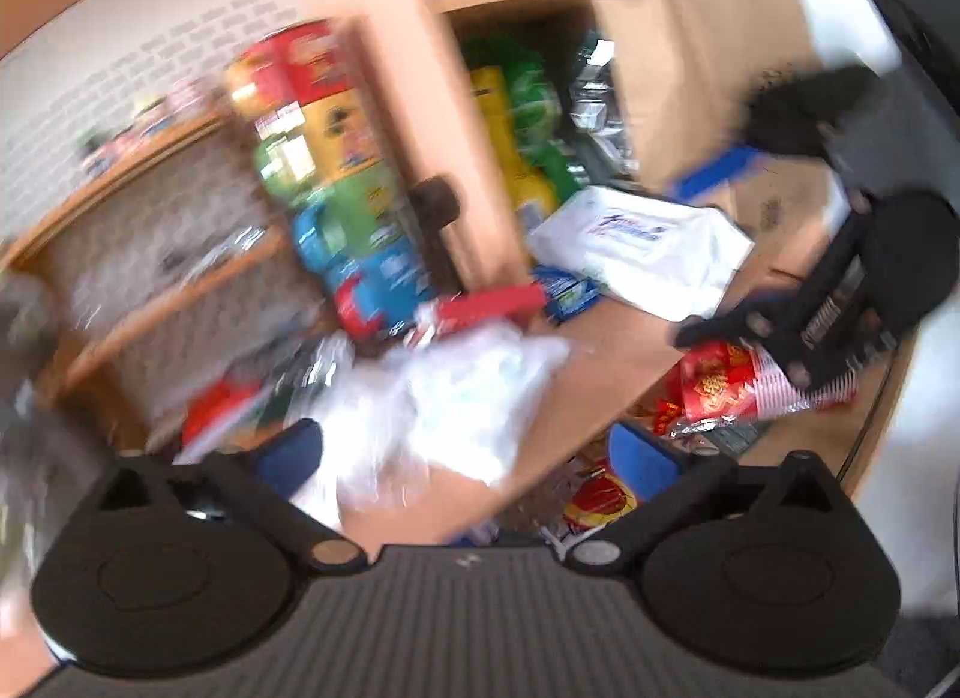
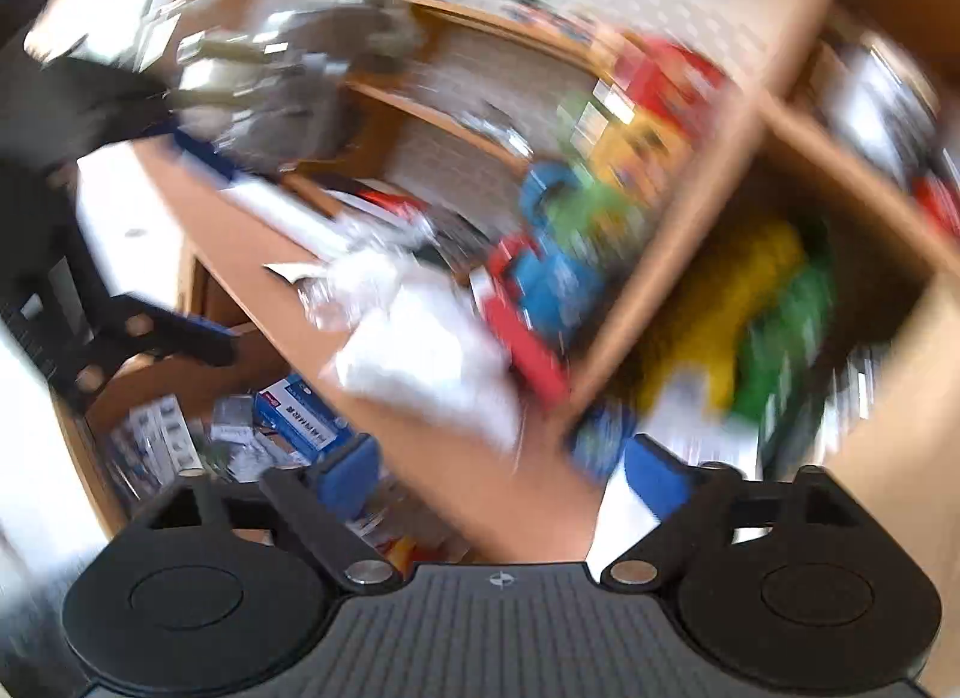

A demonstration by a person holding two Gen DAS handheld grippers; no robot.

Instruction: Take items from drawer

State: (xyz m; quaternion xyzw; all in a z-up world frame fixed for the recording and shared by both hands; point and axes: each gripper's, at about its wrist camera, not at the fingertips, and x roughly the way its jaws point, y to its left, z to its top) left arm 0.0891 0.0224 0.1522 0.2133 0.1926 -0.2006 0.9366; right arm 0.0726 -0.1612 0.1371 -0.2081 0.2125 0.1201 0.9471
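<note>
Both views are motion-blurred. In the left wrist view my left gripper (image 1: 462,452) is open and empty, its blue pads wide apart above the wooden counter (image 1: 606,356) and the open drawer (image 1: 606,494) of snack packets. My right gripper shows at the right (image 1: 804,338), its black fingers over a red and white packet (image 1: 732,386); whether it grips the packet is unclear. In the right wrist view my right gripper (image 2: 498,470) has its blue pads apart with nothing between them. The drawer (image 2: 240,434) with a blue box (image 2: 300,416) lies lower left. My left gripper (image 2: 150,332) hovers there.
A clear plastic bag (image 1: 456,398) and a white pack (image 1: 642,248) lie on the counter. Stacked colourful cans (image 1: 324,158) and shelves with green and yellow bags (image 1: 522,128) stand behind. A cabinet door (image 1: 396,68) stands open in between.
</note>
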